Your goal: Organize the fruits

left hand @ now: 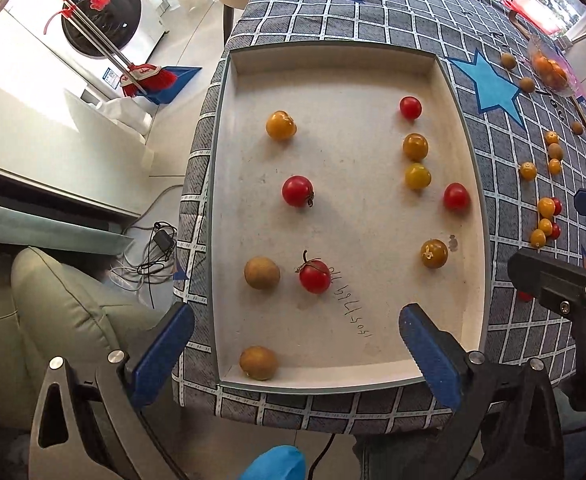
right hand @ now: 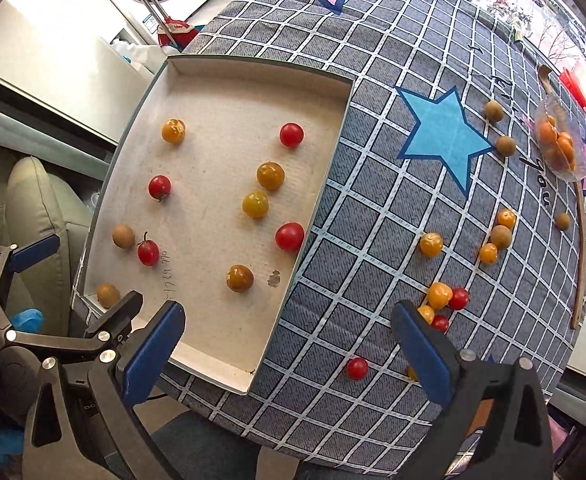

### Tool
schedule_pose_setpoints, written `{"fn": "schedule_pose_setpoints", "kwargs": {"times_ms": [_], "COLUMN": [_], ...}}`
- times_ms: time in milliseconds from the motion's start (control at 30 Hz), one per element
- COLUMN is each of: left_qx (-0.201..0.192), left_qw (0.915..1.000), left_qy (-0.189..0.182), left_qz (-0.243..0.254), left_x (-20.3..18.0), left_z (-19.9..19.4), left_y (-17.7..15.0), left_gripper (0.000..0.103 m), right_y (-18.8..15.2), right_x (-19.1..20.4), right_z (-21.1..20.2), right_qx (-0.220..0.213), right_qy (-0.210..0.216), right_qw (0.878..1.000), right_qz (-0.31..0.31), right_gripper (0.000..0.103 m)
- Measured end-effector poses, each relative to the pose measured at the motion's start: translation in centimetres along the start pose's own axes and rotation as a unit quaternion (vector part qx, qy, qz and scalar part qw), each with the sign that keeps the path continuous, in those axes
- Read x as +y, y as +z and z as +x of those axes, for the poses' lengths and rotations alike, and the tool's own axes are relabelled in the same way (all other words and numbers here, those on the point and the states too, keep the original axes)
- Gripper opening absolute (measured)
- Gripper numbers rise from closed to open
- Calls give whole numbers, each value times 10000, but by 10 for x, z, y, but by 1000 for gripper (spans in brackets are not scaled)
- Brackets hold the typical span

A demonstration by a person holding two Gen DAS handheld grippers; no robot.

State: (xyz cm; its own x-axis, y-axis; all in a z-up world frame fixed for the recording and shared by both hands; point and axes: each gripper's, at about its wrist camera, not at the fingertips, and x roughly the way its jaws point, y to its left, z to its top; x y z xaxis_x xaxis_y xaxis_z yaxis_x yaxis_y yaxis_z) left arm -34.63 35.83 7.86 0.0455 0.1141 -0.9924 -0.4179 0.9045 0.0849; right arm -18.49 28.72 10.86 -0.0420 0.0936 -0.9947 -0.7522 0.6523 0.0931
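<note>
Cream-coloured card is forming the shallow tray [left hand: 459, 92], which is lying on the grey checked tablecloth [right hand: 373, 208] at the left part of the table. Ten small fruits are sitting scattered inside it: four red cherry tomatoes, including one with a stem [left hand: 314, 276], four yellow-orange ones such as the one near the far left corner [left hand: 280, 125], and two brown longans [left hand: 261, 273] along the near left side. Further fruits are lying loose on the cloth to the right of the tray: a red tomato [right hand: 357, 368] near the front edge, a mixed red and orange cluster [right hand: 447, 298] just beyond it, and more orange and brown pieces farther back. A clear bowl [right hand: 573, 174] holding orange fruits is standing at the far right. The left gripper [left hand: 297, 344] is hovering over the near edge of the tray with its jaws spread wide and holding nothing. The right gripper [right hand: 289, 340] is hovering over the front of the table, jaws likewise spread and gripping nothing, with the lone red tomato lying between its blue fingers [right hand: 421, 352] in view.
</note>
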Motion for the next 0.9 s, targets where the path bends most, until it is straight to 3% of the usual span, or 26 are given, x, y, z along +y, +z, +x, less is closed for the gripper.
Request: {"fn": "schedule_pose_setpoints", "kwargs": {"times_ms": [900], "left_qx": [56], "left_qw": [9998], "left_qy": [21], "left_qz": [189], "left_x": [-11], "left_z": [-1], "left_y": [-5], "left_gripper": [103], "right_y": [0], "right_x": [6], "right_z": [-1], "right_qx": [-39], "right_qy": [-25], "right_qw": [10000], "right_qz": [32], "right_gripper": [103]}}
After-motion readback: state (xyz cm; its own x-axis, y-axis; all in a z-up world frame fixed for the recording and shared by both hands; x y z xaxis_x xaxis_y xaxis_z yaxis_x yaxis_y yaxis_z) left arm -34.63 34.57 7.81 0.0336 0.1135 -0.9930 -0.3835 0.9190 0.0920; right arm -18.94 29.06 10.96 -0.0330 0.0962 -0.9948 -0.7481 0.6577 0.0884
